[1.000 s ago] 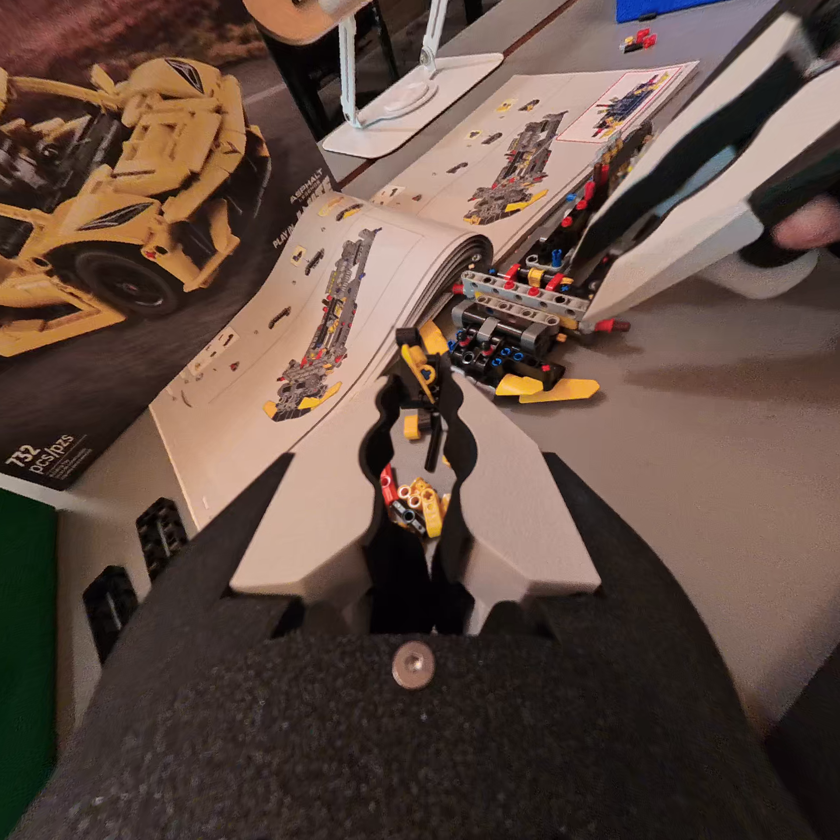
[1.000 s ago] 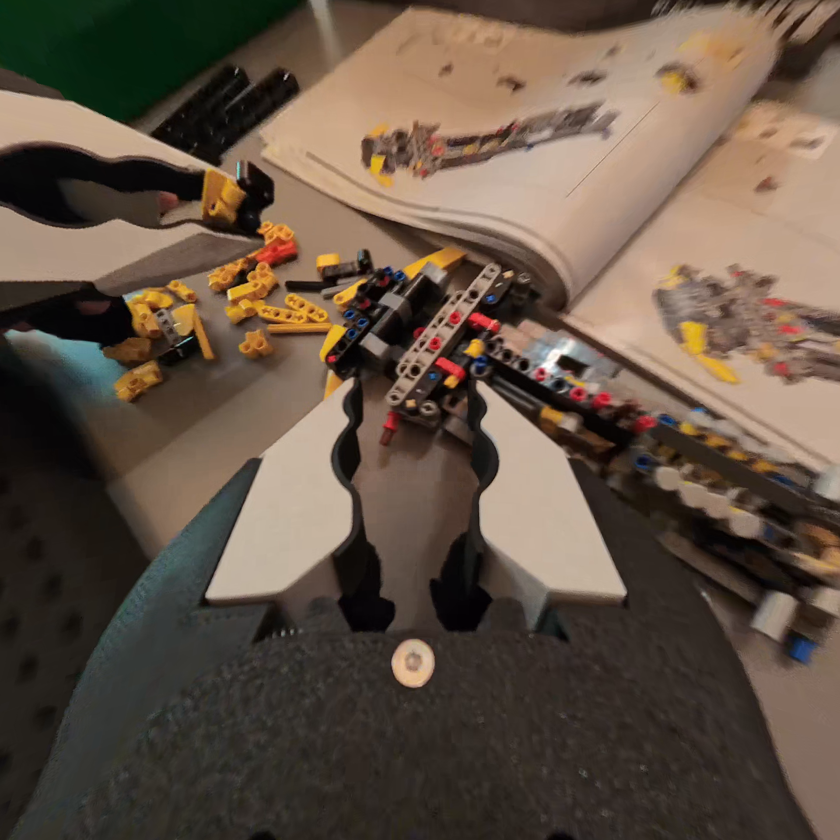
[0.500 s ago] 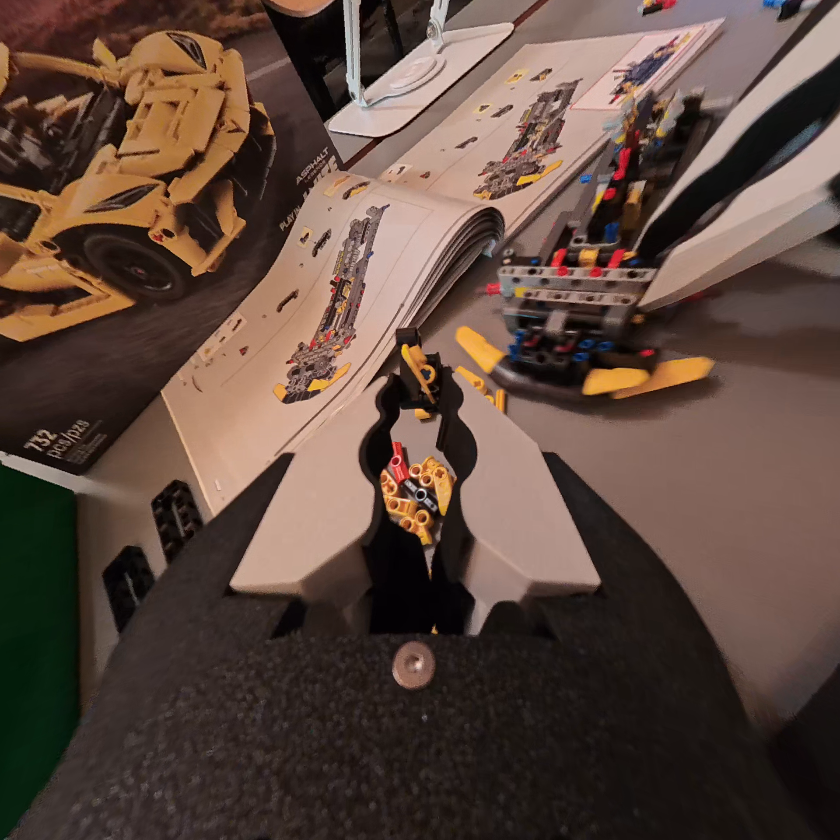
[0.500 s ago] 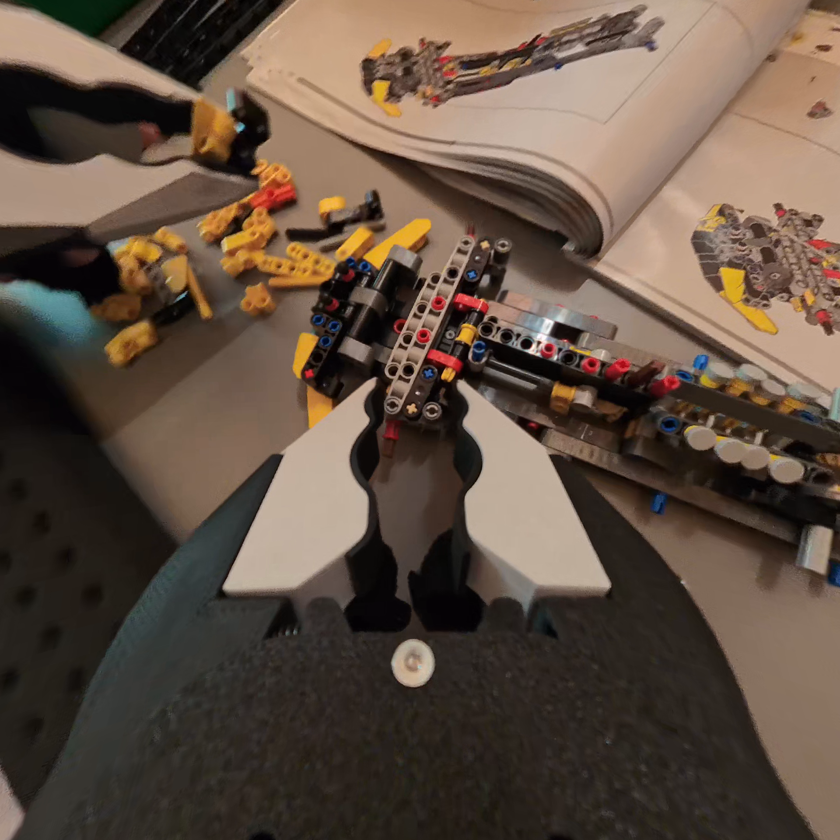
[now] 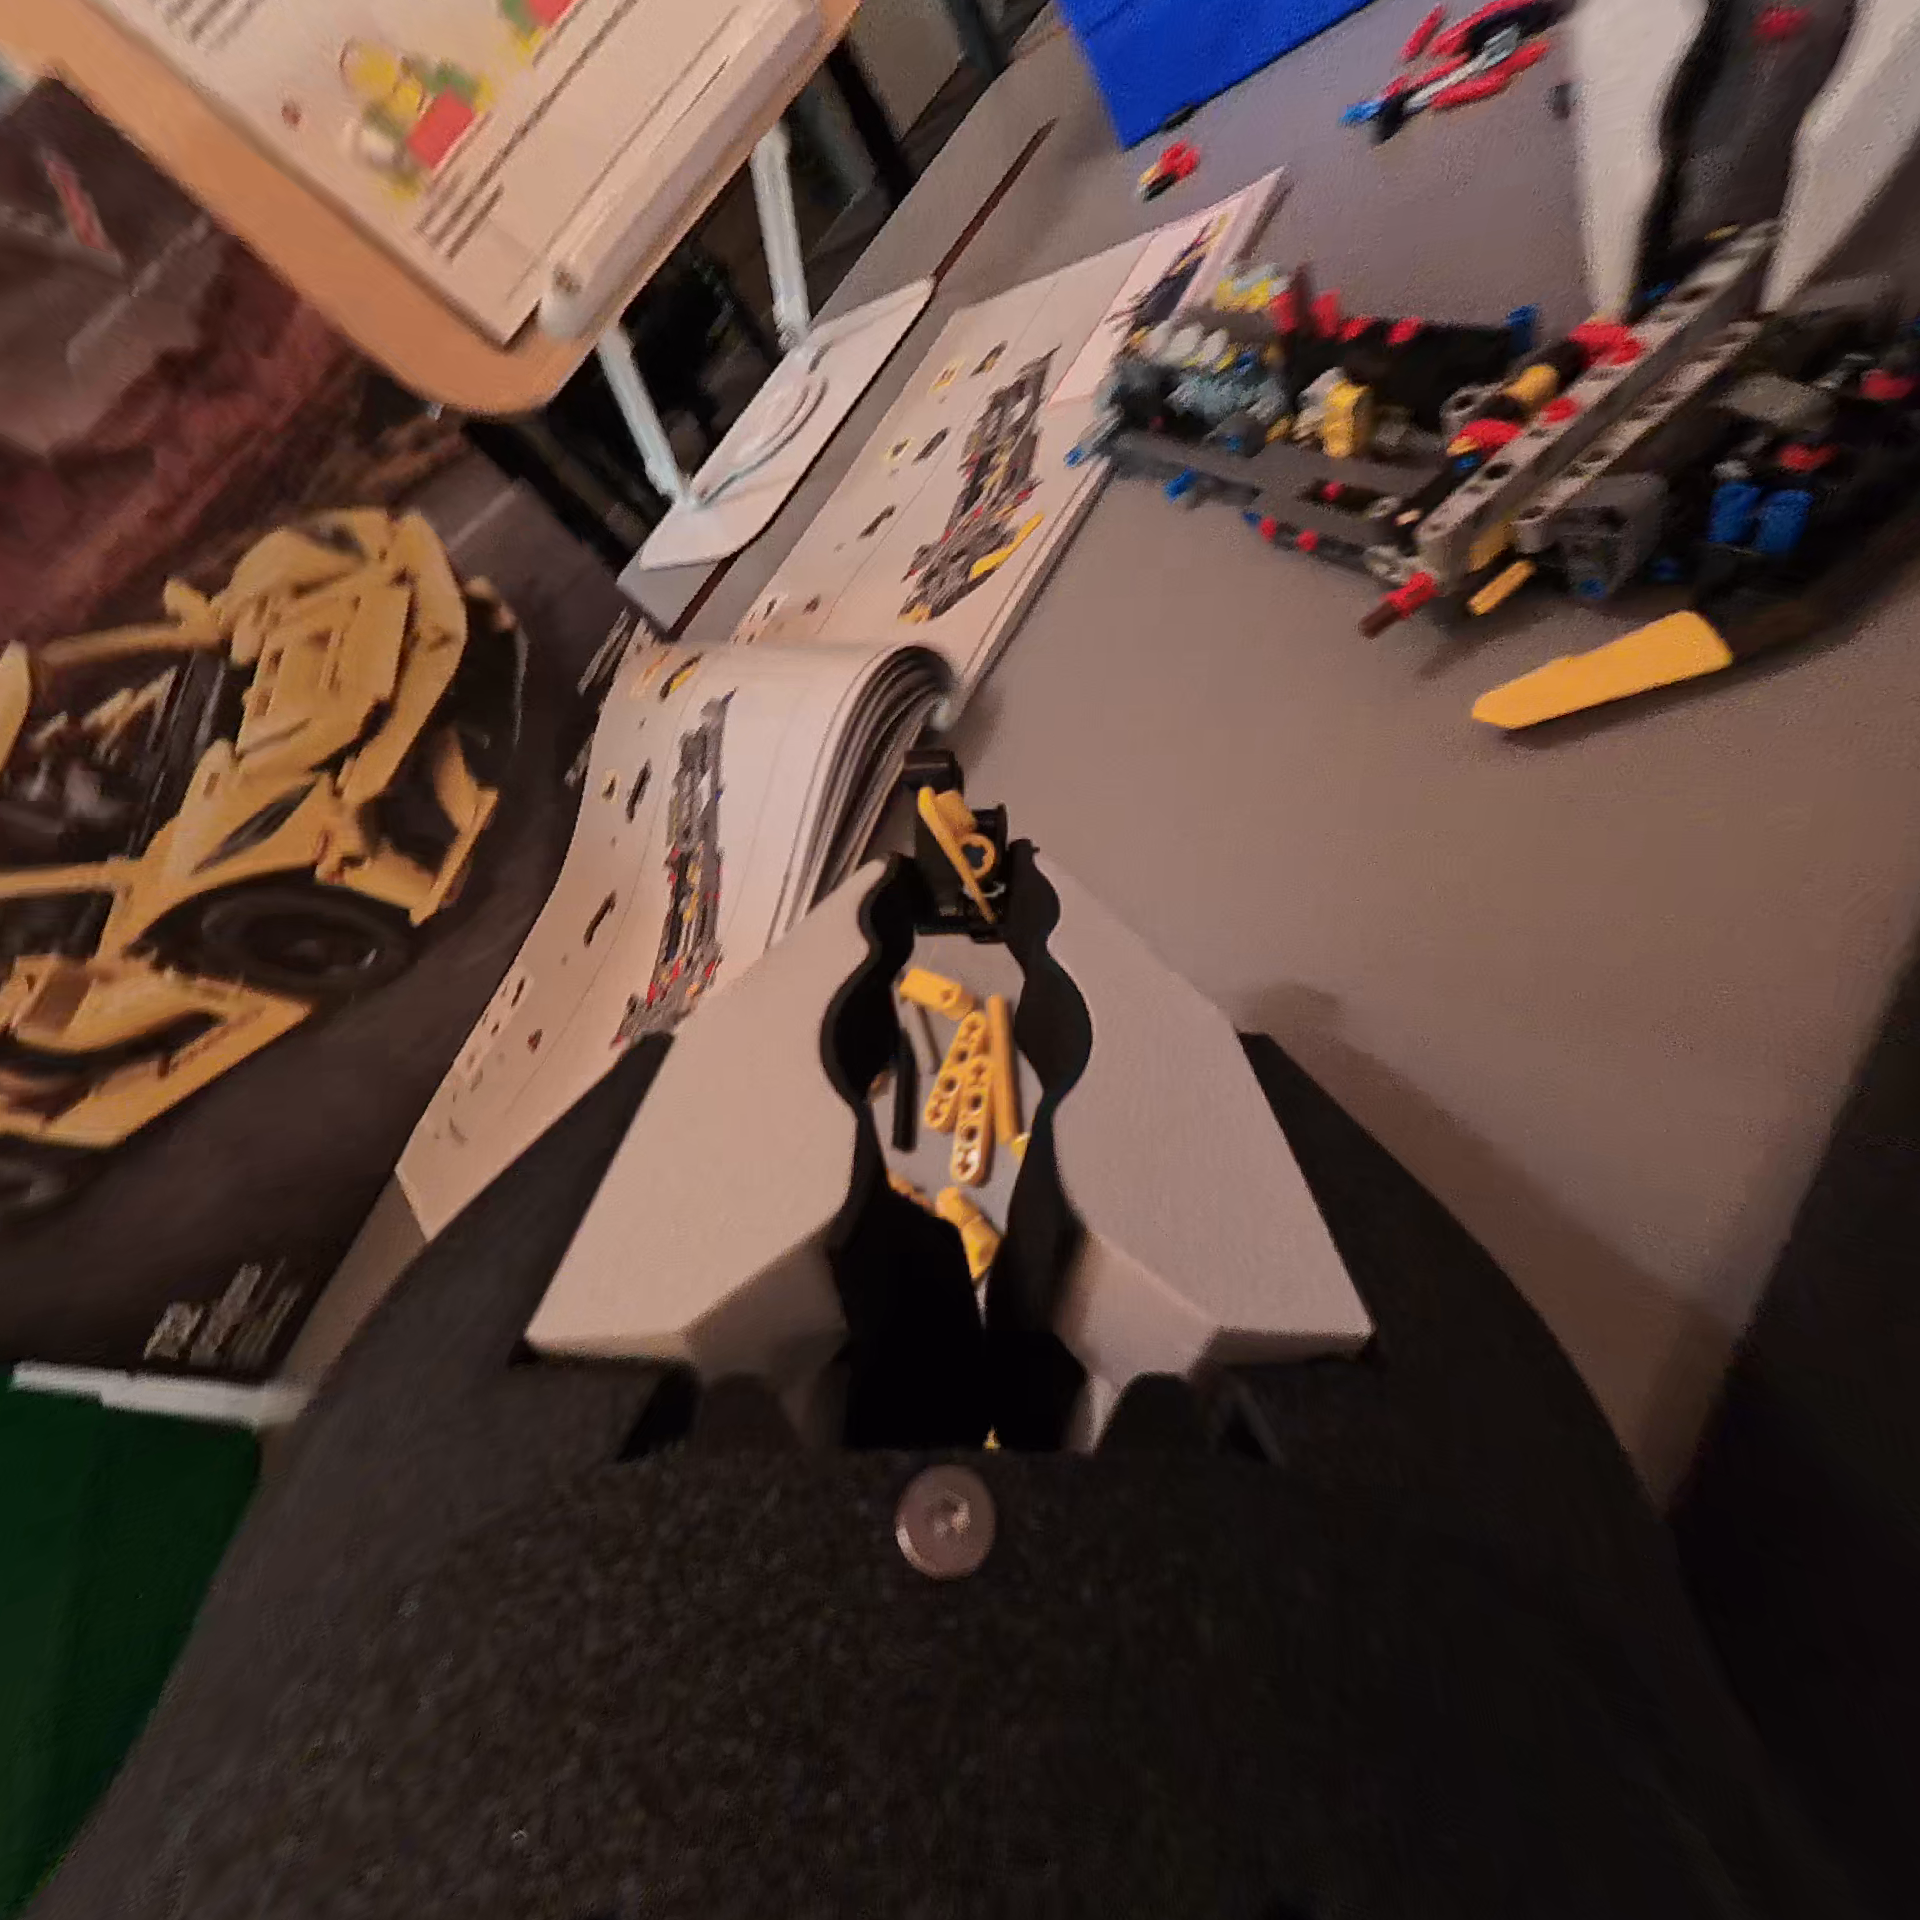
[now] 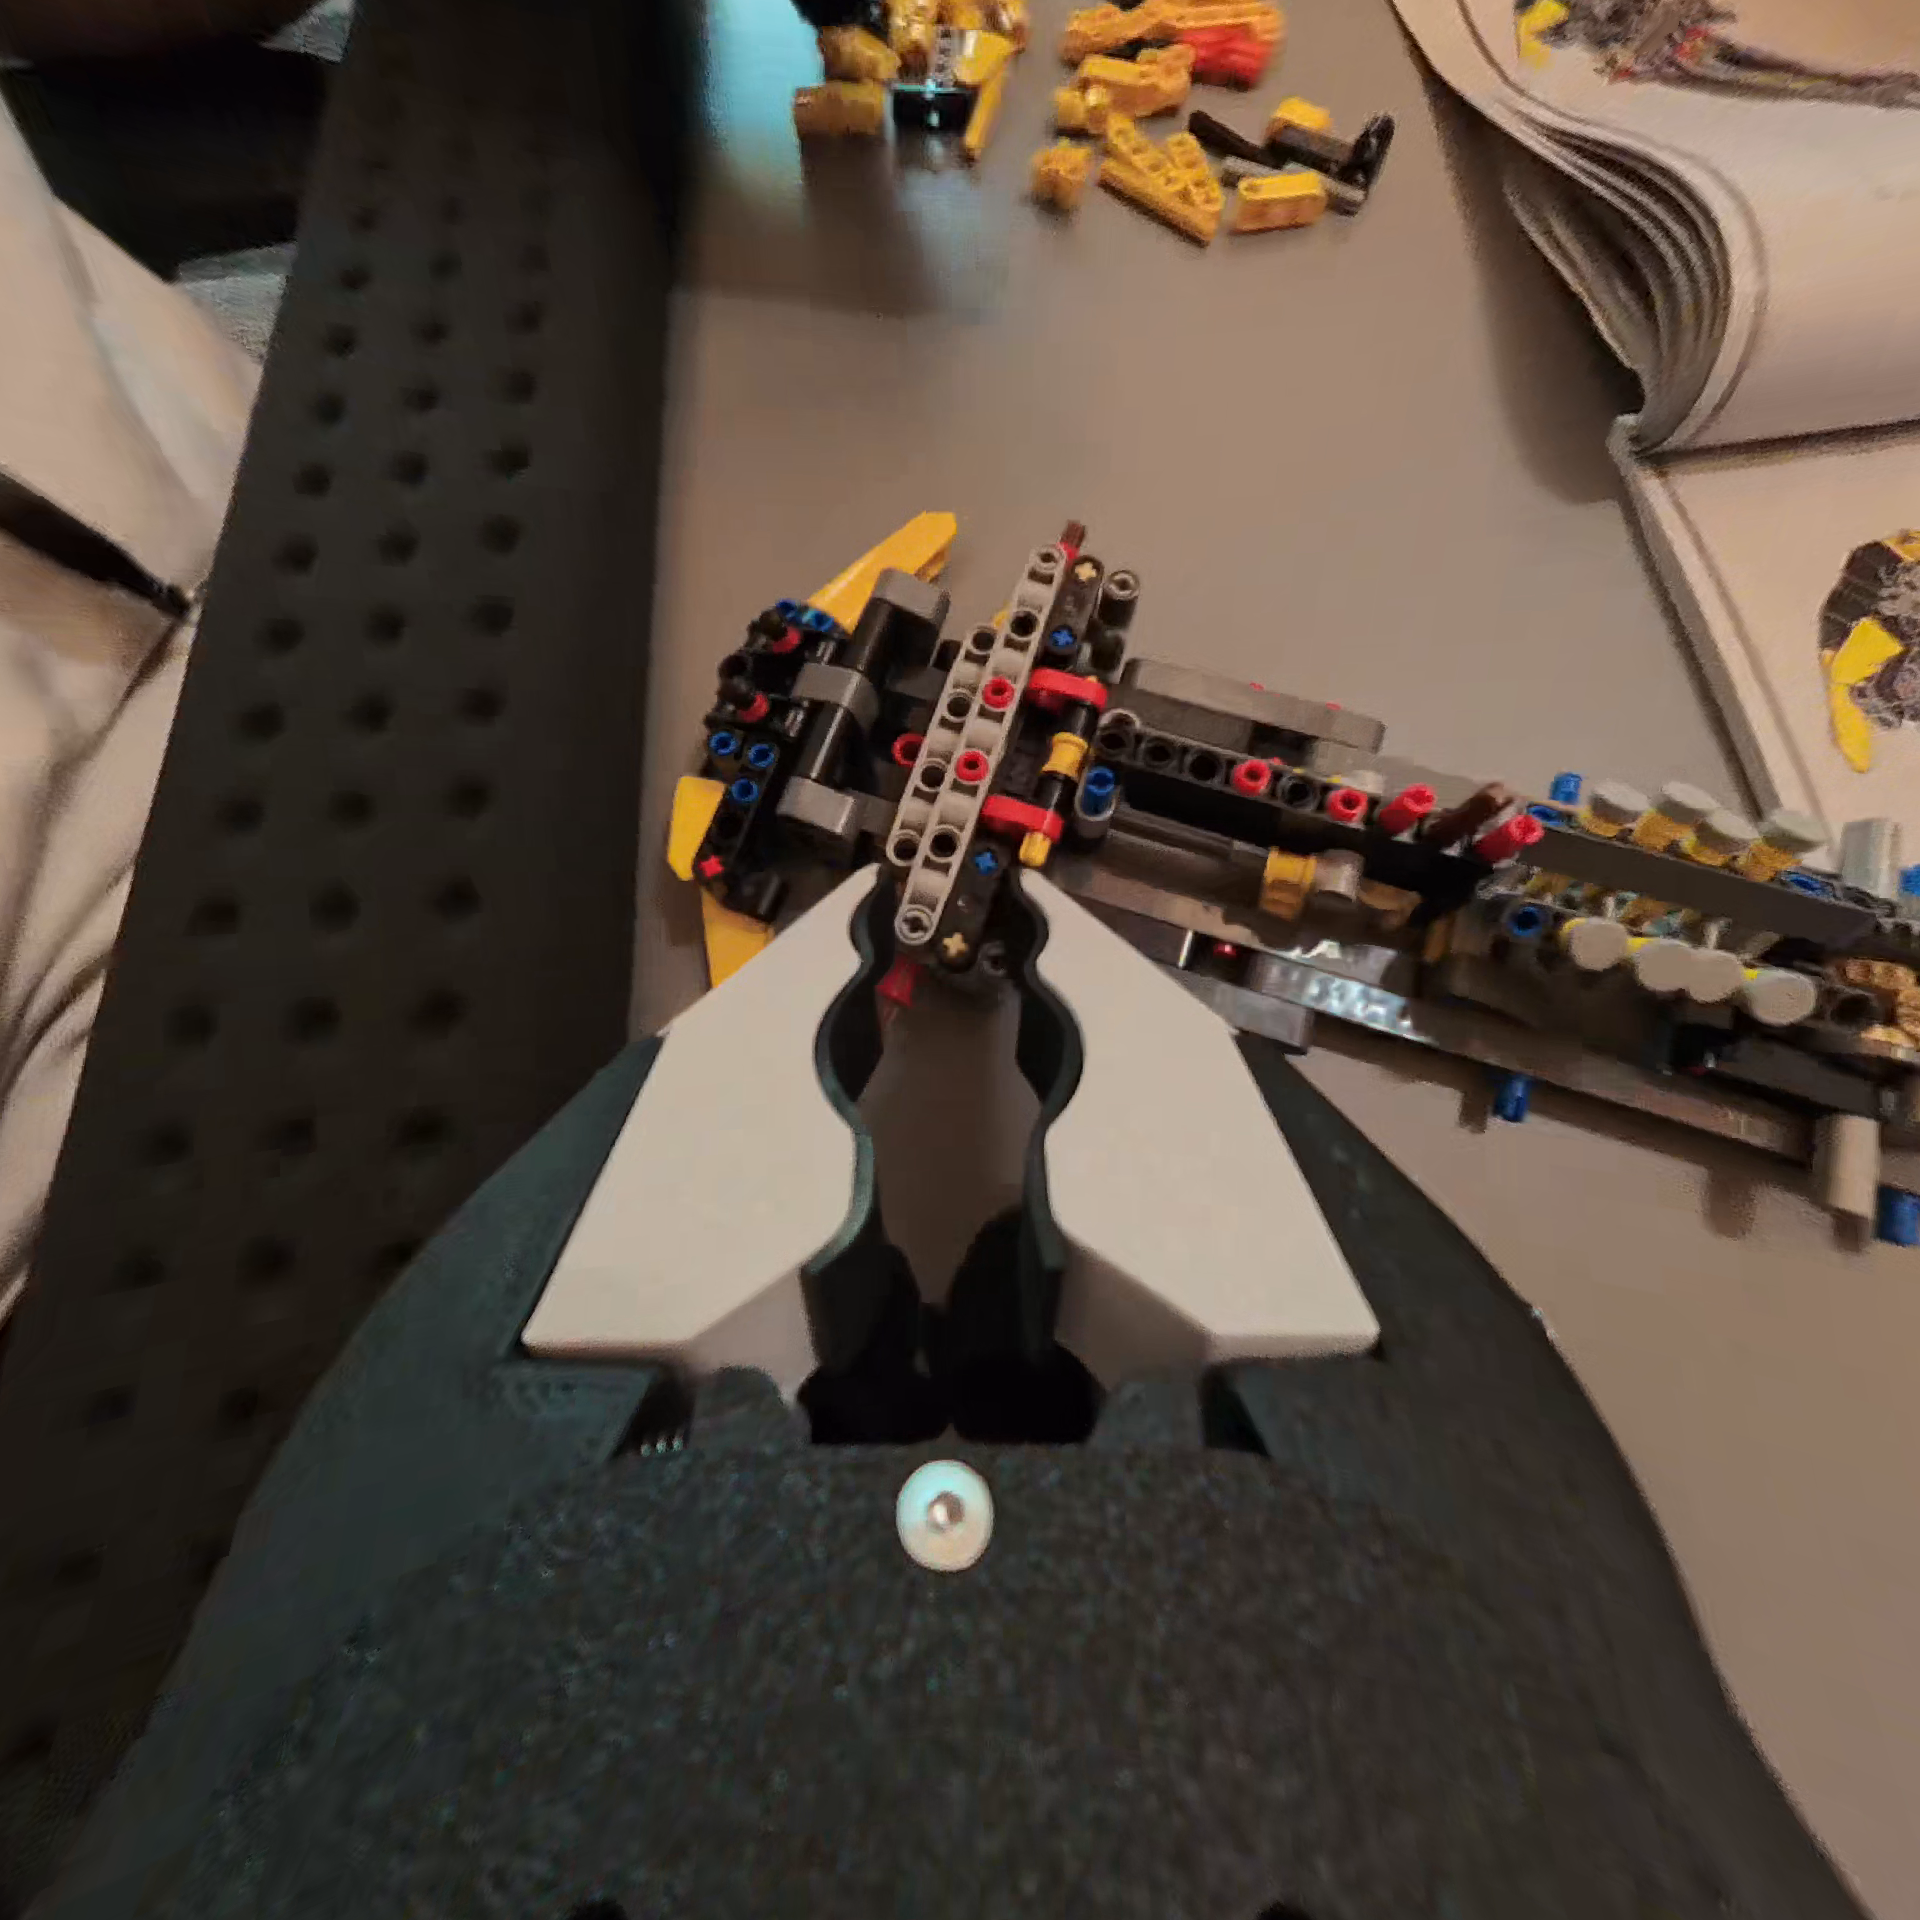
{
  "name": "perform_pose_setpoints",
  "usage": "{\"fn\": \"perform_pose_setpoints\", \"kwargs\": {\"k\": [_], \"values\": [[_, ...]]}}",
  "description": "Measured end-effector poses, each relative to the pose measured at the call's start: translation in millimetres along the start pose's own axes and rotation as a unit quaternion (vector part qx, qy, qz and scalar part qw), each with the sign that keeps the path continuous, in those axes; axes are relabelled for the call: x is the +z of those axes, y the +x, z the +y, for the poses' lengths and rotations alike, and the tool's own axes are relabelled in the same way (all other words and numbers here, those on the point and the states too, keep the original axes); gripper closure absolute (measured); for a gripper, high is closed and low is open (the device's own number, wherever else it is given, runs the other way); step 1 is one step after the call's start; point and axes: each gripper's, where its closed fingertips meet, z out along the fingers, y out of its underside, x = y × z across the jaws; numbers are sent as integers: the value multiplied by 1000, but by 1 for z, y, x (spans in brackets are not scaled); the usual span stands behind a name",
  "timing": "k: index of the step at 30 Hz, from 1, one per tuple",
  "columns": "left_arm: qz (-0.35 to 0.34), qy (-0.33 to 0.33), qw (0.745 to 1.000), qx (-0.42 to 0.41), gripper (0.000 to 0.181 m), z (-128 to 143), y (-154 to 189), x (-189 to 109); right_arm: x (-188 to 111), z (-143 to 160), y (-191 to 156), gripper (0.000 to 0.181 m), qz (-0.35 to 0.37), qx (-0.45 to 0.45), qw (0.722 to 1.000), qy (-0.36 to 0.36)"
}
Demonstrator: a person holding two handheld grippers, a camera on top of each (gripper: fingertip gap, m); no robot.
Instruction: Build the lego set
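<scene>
My left gripper [image 5: 958, 883] is shut on a small yellow-and-black piece [image 5: 956, 847], held above the grey table near the open instruction booklet [image 5: 748, 790]. Loose yellow pieces [image 5: 971, 1081] lie below, seen between its fingers. My right gripper [image 6: 948, 904] is shut on the end of the grey beam of the long car chassis [image 6: 1195, 769], which has black, red and blue pins and yellow fins. In the left wrist view the chassis [image 5: 1507, 457] sits at the upper right with the right gripper [image 5: 1704, 166] over it.
The set's box with a yellow car picture [image 5: 208, 831] lies left of the booklet. A white stand base [image 5: 769, 447] and a blue plate [image 5: 1195, 52] are farther back. Loose yellow parts [image 6: 1143, 135], the booklet [image 6: 1714, 260] and a black perforated panel [image 6: 416, 623] surround the chassis. Spacing between my two grippers at the tips: around 20 centimetres.
The right gripper has closed on the chassis end and dragged it away from the booklet, turning it. The left gripper, still holding its piece, has swung and tilted; the view is blurred.
</scene>
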Motion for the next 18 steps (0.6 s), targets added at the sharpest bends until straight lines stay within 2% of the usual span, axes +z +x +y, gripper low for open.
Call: {"fn": "perform_pose_setpoints", "kwargs": {"k": [3,7,11,13,18], "values": [[43,42,996,58,166,-18,27,-2,-9,6,1,162,-17,-11,1000,-5],[77,68,982,160,166,-34,58,2,-19,10,16,164,35,7,999,-3],[100,86,959,250,166,-49,80,11,-43,-5,28,157,122,65,988,65],[97,98,944,300,166,-56,87,18,-51,-15,23,156,145,105,978,104],[84,103,902,410,166,-59,96,39,-42,-32,1,154,172,119,966,150]]}}
